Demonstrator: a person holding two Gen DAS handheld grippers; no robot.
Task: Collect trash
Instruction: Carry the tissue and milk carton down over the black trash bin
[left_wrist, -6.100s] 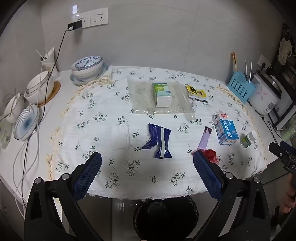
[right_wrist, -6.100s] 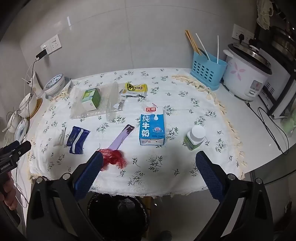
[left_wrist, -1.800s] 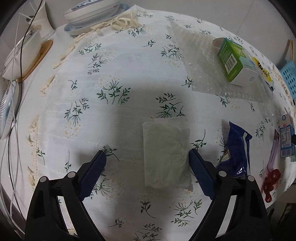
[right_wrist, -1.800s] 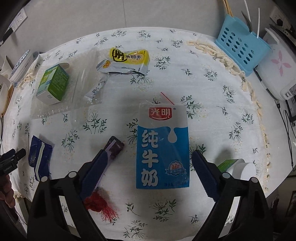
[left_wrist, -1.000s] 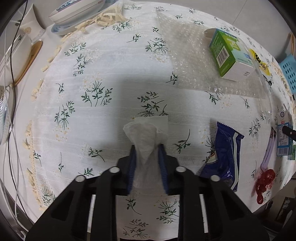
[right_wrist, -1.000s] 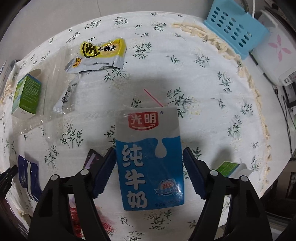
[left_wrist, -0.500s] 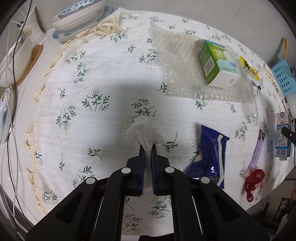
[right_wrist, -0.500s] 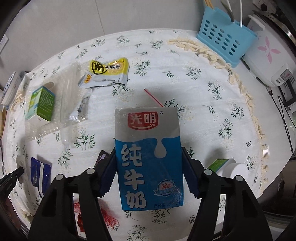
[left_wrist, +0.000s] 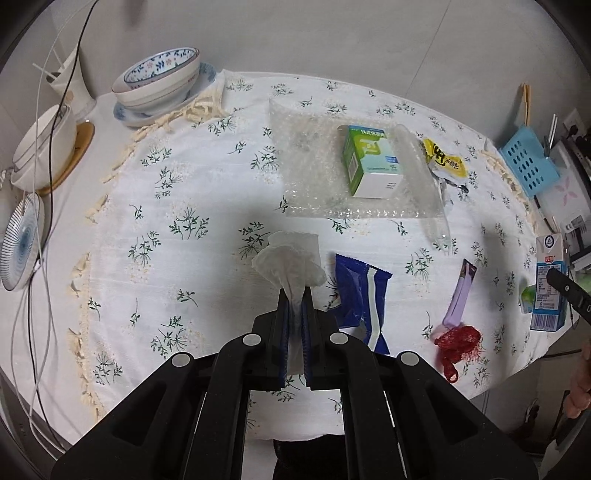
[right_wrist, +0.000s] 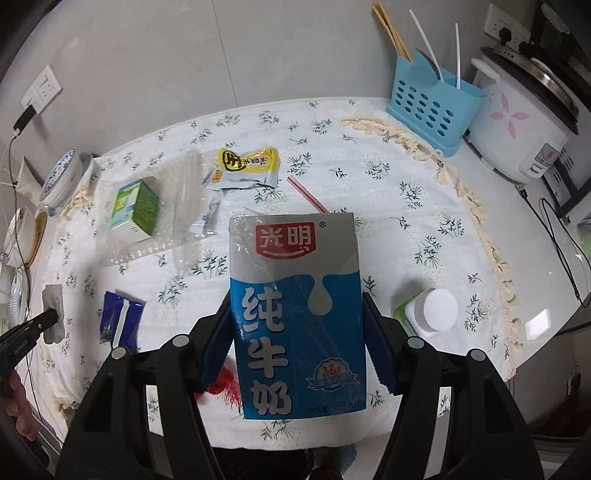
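While both hands hang above the cloth: I carry one piece of trash in each gripper.
Left gripper (left_wrist: 294, 295): my jaws are pressed together on the tissue (left_wrist: 288, 260), which bunches out crumpled beyond the tips, clear of the cloth (left_wrist: 177, 192).
Right gripper (right_wrist: 295, 325): my jaws pinch the carton (right_wrist: 295, 314) by its two side walls, front face toward the camera, lifted off the cloth.
Straw (right_wrist: 306, 194): red and white, sticking out behind the carton's top.
Blue wrapper (left_wrist: 360, 295): flat on the cloth, just right of the tissue.
Purple wrapper (left_wrist: 461, 291): near the front edge, with red netting (left_wrist: 458, 338) at its lower end.
Green box (left_wrist: 371, 160): lying on bubble wrap (left_wrist: 314, 177) toward the back.
Yellow packet (right_wrist: 247, 162): beside the bubble wrap.
Bottle (right_wrist: 428, 310): white cap, on the cloth just right of the carton.
Bowls (left_wrist: 159, 81): stacked at the back left corner.
Blue caddy (right_wrist: 432, 99): back right, beside the rice cooker (right_wrist: 517, 114).
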